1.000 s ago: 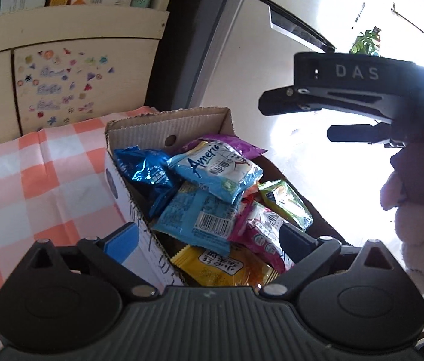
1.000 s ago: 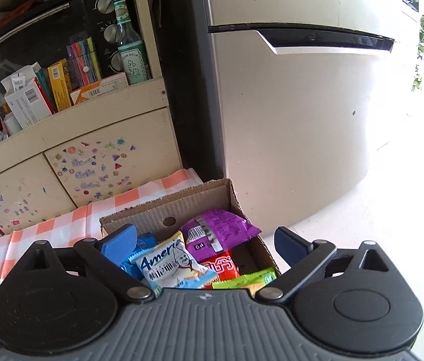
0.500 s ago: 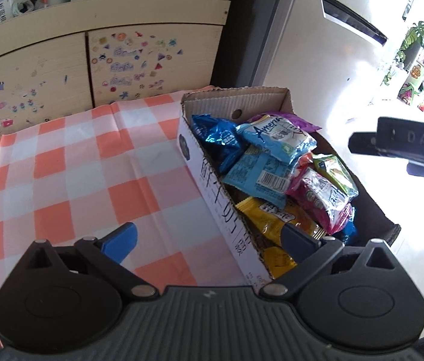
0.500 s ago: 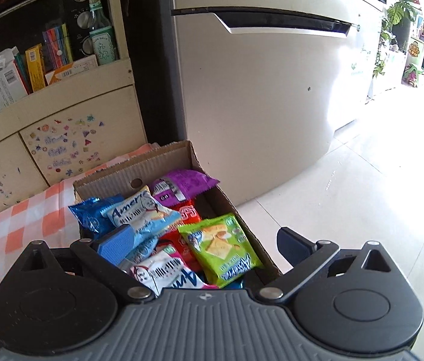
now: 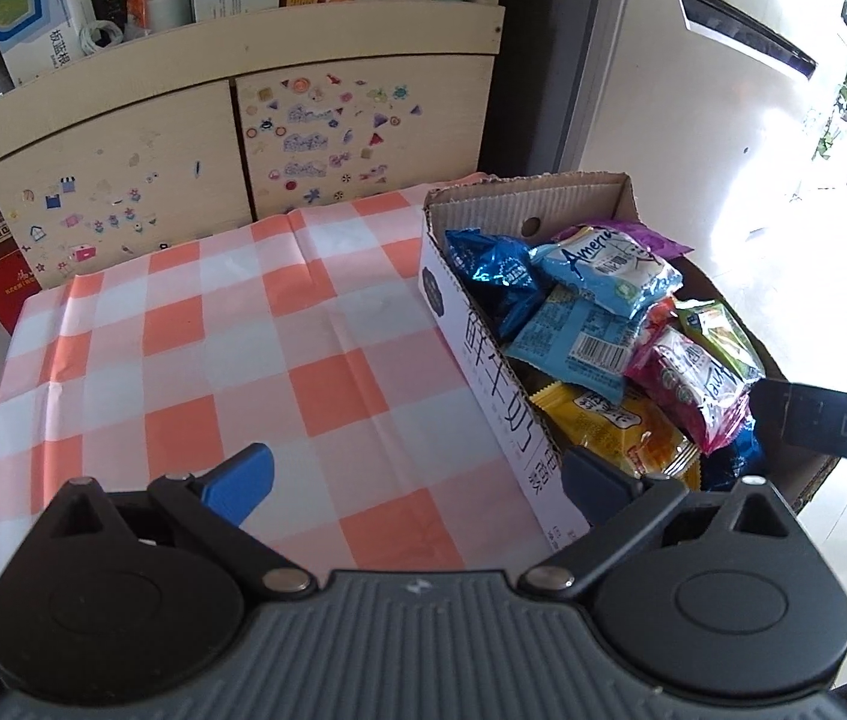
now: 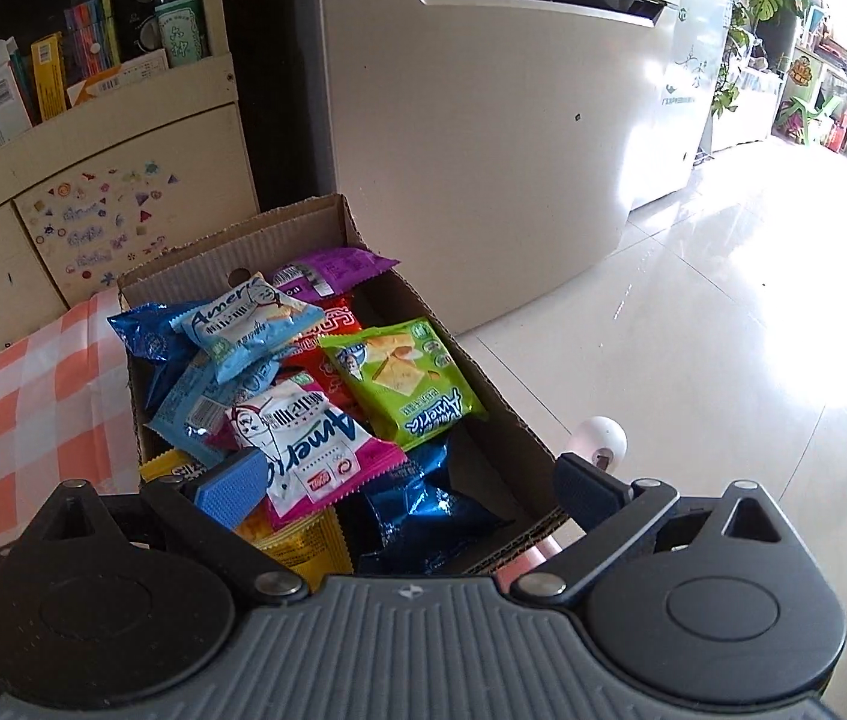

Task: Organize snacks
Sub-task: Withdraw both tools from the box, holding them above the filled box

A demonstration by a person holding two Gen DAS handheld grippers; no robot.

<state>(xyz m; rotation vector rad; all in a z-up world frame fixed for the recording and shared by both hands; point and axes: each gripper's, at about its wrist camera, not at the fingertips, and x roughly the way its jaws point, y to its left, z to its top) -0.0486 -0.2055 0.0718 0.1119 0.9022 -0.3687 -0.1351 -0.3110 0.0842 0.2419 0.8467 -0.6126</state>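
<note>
A cardboard box (image 5: pixel 486 354) full of snack packets stands at the right edge of a table with an orange-and-white checked cloth (image 5: pixel 231 348). It also shows in the right wrist view (image 6: pixel 243 252). Inside lie a light blue packet (image 6: pixel 249 318), a green cracker packet (image 6: pixel 405 378), a pink-and-white packet (image 6: pixel 303 444), a purple one (image 6: pixel 333 267), a yellow one (image 5: pixel 615 426) and dark blue ones. My left gripper (image 5: pixel 417 474) is open and empty above the cloth, left of the box. My right gripper (image 6: pixel 405 480) is open and empty above the box's near end.
A cream cabinet with stickers (image 5: pixel 231 120) holds books and boxes behind the table. A fridge (image 6: pixel 483 120) stands to the right of it. Bright tiled floor (image 6: pixel 723 330) lies right of the box. The right gripper's body (image 5: pixel 831 423) shows at the left view's right edge.
Both grippers have drawn back and risen from the box. The left view now takes in most of the checked cloth; the right view now shows the whole box interior.
</note>
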